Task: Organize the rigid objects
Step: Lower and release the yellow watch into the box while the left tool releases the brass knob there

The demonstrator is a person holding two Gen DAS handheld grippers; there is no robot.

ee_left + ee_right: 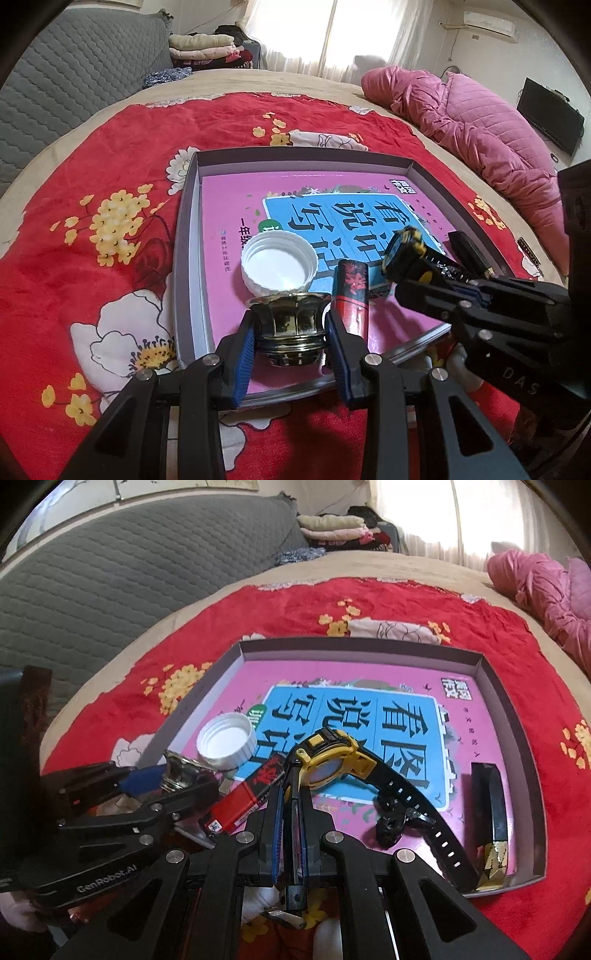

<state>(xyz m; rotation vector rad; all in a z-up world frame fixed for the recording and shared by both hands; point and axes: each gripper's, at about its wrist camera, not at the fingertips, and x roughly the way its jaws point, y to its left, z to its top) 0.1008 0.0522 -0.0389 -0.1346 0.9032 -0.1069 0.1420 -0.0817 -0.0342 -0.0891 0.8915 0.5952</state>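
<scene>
A grey tray (pixel 188 236) lies on a red flowered blanket with a pink book (pixel 229 192) inside it. My left gripper (pixel 290 325) is shut on a shiny gold cap (pixel 291 314) at the tray's near edge. My right gripper (pixel 292 794) is shut on one strap of a yellow and black watch (pixel 328 760); its other strap trails onto the book. In the right wrist view the left gripper (pixel 177 781) and gold cap (pixel 177 771) show at the left. In the left wrist view the right gripper (pixel 406 288) and watch (pixel 406 251) show at the right.
In the tray also lie an upturned white cap (pixel 227 744), a red and black small box (pixel 240 805) and a black box with a gold end (pixel 489 812). A pink quilt (pixel 480 129) is heaped at the far right. A grey padded headboard (pixel 129 572) stands at the left.
</scene>
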